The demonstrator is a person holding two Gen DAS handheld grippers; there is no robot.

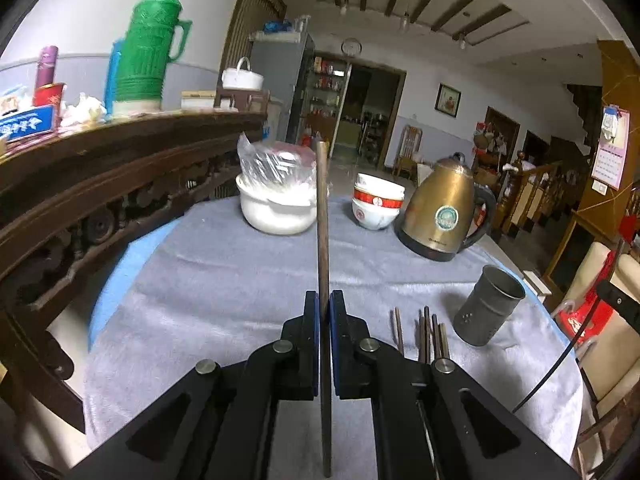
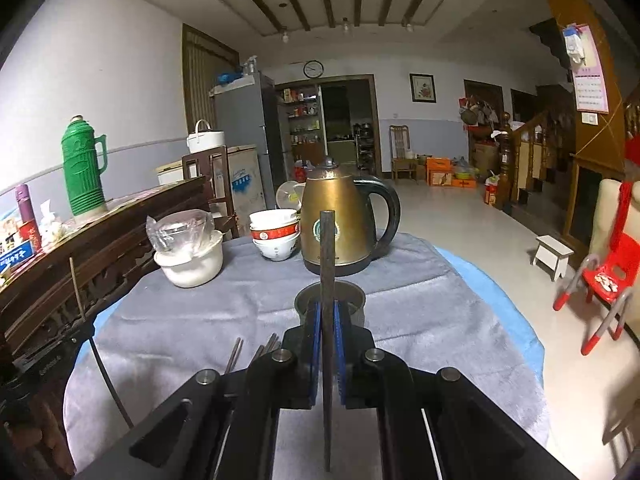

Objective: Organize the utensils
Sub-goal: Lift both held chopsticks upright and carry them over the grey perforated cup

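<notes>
Both tongs pinch one chopstick each, above the cloth-covered surface [image 1: 224,264].

The left tongs [image 1: 324,312] clamp a brown chopstick [image 1: 322,220]; the right tongs [image 2: 328,320] clamp a dark chopstick [image 2: 327,264], half hiding the metal cup [image 2: 352,300] just beyond. Only the left view shows the cup's side; its contents are unseen. Loose chopsticks [image 1: 430,334] lie between the tongs.

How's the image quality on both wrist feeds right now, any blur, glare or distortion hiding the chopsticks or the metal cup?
Left wrist: heavy fisheye bending, green thermos blurred, held chopstick and metal cup sharp, no glare. Right wrist: dimmer, dark corners, cup half hidden behind the held chopstick.
</notes>
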